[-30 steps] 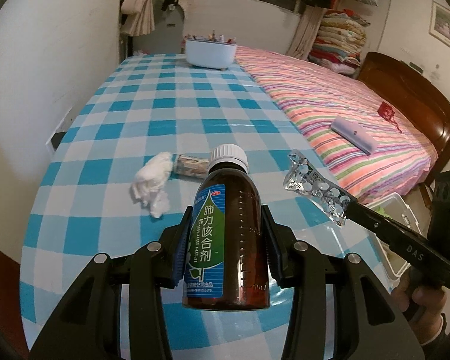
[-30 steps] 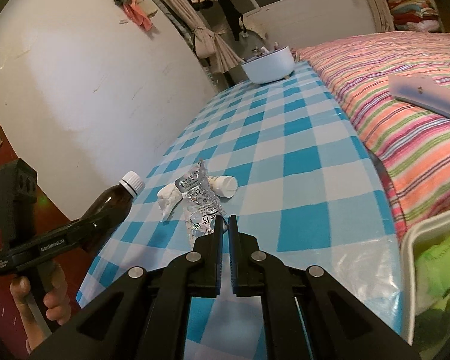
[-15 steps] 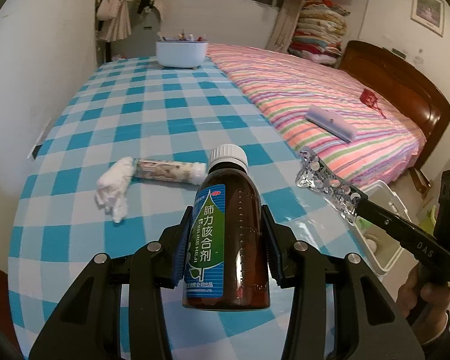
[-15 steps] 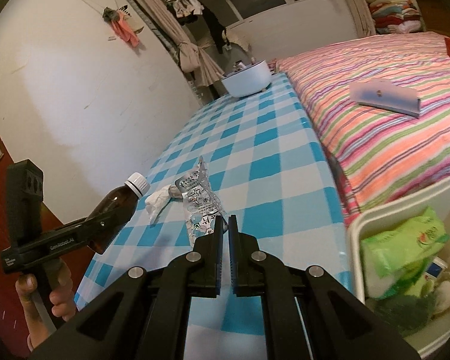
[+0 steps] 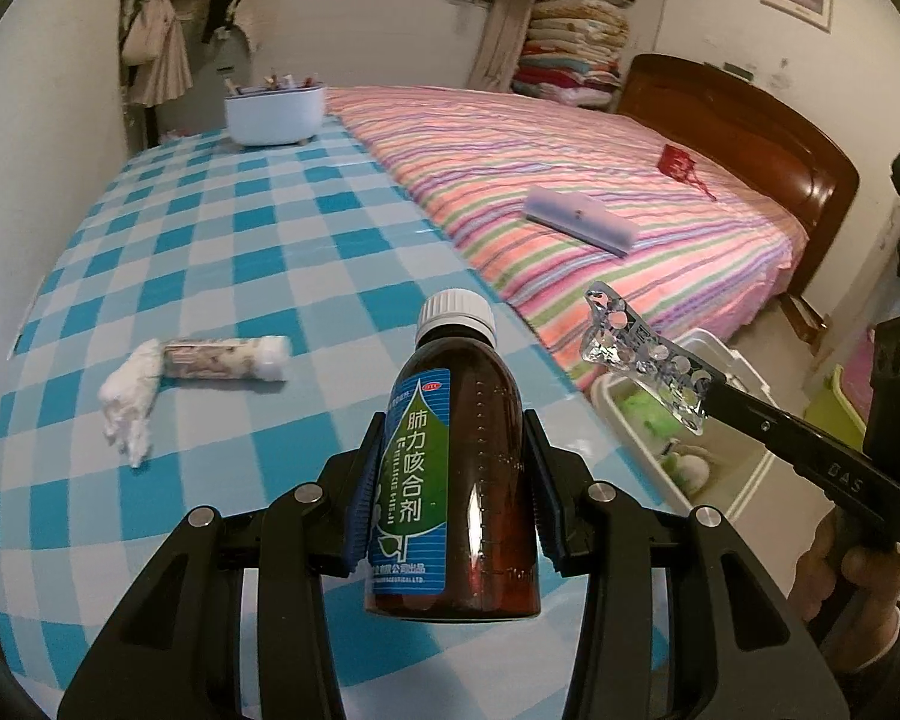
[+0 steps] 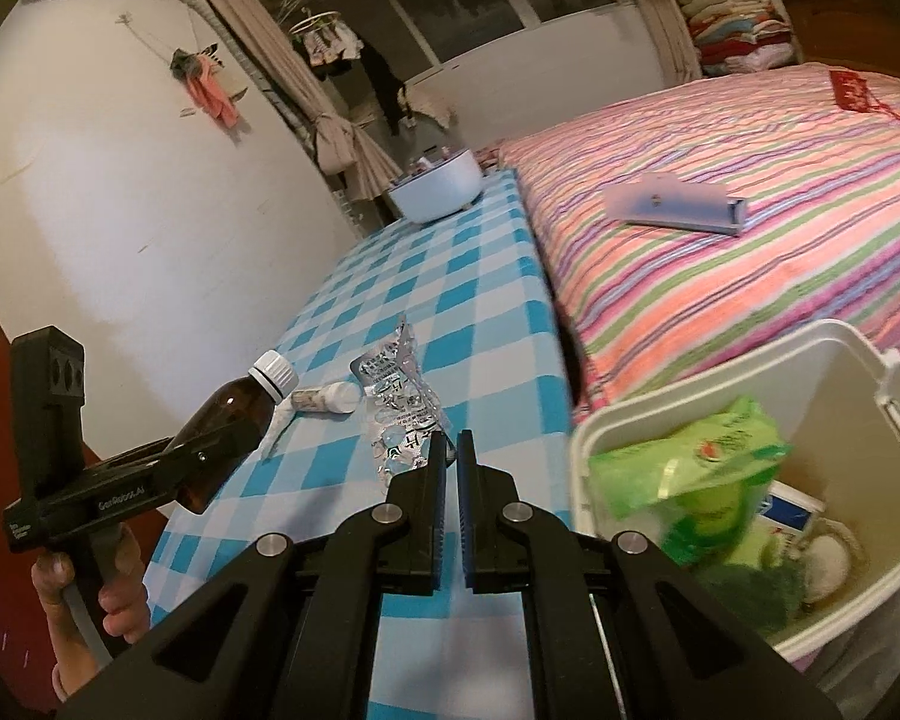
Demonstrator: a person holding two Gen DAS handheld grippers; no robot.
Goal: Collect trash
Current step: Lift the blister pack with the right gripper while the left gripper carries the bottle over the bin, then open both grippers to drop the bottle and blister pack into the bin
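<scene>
The left gripper (image 5: 453,474) clamps a brown syrup bottle (image 5: 459,480) upright between its pads. The right gripper (image 6: 450,450) is pinched tight on a blister pack (image 6: 399,402) — a white bin (image 6: 750,372) sits just to its right.

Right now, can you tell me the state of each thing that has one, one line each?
Left gripper: shut on the brown bottle.
Brown bottle: capped, held upright off the table.
Right gripper: shut on the blister pack.
Blister pack: crumpled, pinched at one end.
White bin: open, partly filled.
Small vial: lying on its side.
Tissue: crumpled, touching the vial.
</scene>
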